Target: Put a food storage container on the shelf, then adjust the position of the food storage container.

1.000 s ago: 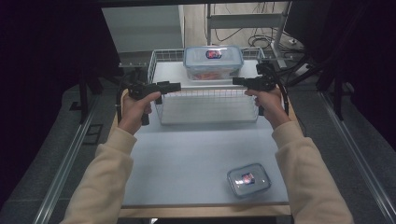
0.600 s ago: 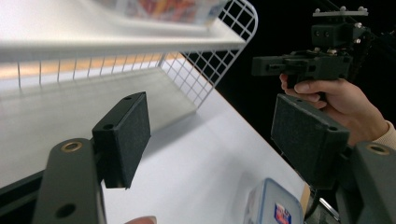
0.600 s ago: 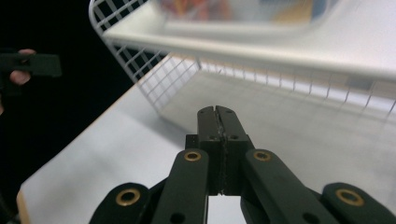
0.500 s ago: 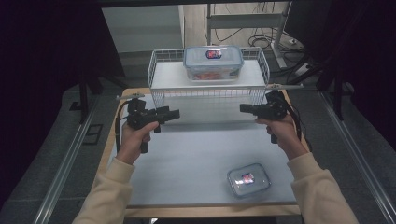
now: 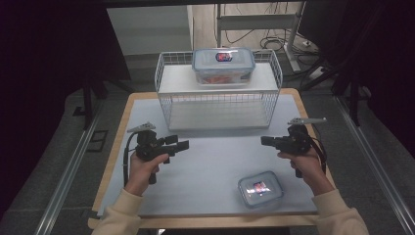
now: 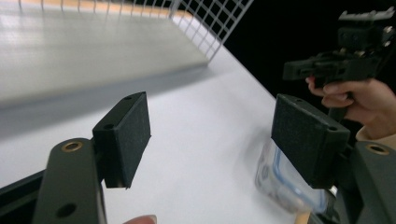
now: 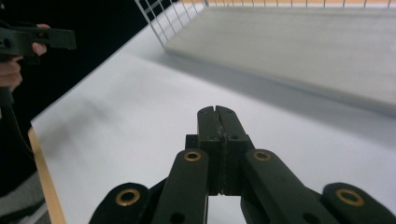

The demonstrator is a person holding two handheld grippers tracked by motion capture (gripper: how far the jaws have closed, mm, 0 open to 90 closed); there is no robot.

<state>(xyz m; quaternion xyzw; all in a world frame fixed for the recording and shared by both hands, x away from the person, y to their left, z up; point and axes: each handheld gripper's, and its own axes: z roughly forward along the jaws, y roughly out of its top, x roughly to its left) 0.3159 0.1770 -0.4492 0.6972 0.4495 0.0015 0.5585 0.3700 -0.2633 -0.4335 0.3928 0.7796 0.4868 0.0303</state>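
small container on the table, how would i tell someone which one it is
Start at the white wire rack at the table's far side; a larger lidded box sits on top. The small container lies flat near the front edge, by the right gripper: low, clear, rounded, alone on the tabletop.

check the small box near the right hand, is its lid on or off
On. The small box lies flat on the table with its clear lid seated over it; neither gripper touches it.

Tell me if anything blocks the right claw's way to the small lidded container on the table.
Nothing visible does. The small lidded container lies alone on the white table, near its front edge. The right claw, shut, hangs above and behind it, with bare tabletop between. The wire rack stands farther back, out of the way.
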